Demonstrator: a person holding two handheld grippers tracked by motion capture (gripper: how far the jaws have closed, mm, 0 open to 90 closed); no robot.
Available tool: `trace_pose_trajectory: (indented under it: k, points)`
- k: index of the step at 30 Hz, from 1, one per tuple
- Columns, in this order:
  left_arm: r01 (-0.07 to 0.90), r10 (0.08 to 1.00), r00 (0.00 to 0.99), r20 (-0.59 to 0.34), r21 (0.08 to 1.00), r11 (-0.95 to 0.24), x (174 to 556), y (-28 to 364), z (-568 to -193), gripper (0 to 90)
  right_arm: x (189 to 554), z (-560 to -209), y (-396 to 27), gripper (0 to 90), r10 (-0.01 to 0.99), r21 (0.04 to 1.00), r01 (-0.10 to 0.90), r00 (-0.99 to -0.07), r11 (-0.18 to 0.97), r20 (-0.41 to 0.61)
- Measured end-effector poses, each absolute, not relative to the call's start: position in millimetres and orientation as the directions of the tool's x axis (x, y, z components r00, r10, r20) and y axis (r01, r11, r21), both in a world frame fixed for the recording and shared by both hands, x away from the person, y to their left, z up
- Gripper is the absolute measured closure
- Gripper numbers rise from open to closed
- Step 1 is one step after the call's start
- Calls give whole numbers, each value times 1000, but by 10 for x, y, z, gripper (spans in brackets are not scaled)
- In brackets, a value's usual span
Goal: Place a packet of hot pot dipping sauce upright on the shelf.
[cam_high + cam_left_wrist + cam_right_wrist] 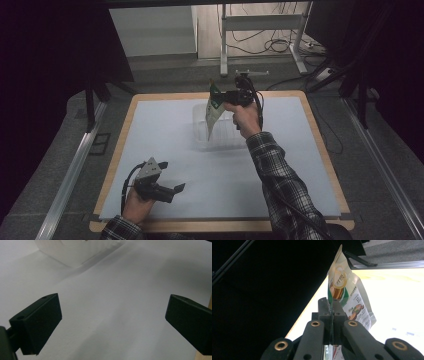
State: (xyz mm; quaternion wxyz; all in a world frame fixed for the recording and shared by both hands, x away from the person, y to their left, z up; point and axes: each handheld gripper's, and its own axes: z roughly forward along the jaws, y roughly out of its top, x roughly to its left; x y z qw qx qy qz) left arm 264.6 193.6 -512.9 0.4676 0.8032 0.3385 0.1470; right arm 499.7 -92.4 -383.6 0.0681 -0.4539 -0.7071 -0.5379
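Note:
My right gripper [223, 96] is shut on the top edge of a cream and green snack packet [213, 112], which hangs over a clear plastic box [200, 135] at the back middle of the white mat. In the right gripper view the packet [342, 290] stands pinched between the two black jaws of that gripper [332, 305]. My left gripper [173, 179] rests near the front left of the mat, open, nothing between its fingers. The left gripper view has its jaws wide apart over bare white mat, with the clear box [75, 252] at the top.
The white mat [160, 150] lies on a wooden table [127, 117]. Dark frame posts stand left and right of the table. A desk frame [260, 25] and cables sit on the floor behind it.

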Motion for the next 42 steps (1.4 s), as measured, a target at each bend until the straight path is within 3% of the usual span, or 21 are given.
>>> trace_pose_trajectory:
  k: [6,24,30,31,42]
  points:
    - [406,679,730,-79,849,-338,2645,1928,-5129,3,5032,-3873,-847,892,613,717,695,-590,54,526]
    - [407,675,734,-75,844,-349,2643,1906,-5135,4,5089,-4217,-777,874,624,698,713,-573,60,532]
    - [406,674,736,-69,841,-357,2642,1899,-5137,5,5056,-4166,-761,740,613,722,686,-609,90,503]
    - [406,673,736,-67,840,-360,2642,1897,-5138,5,5042,-4162,-749,681,611,729,675,-625,112,486]
    - [403,672,737,-64,840,-363,2640,1893,-5142,5,4995,-4127,-735,456,621,763,620,-673,180,401]
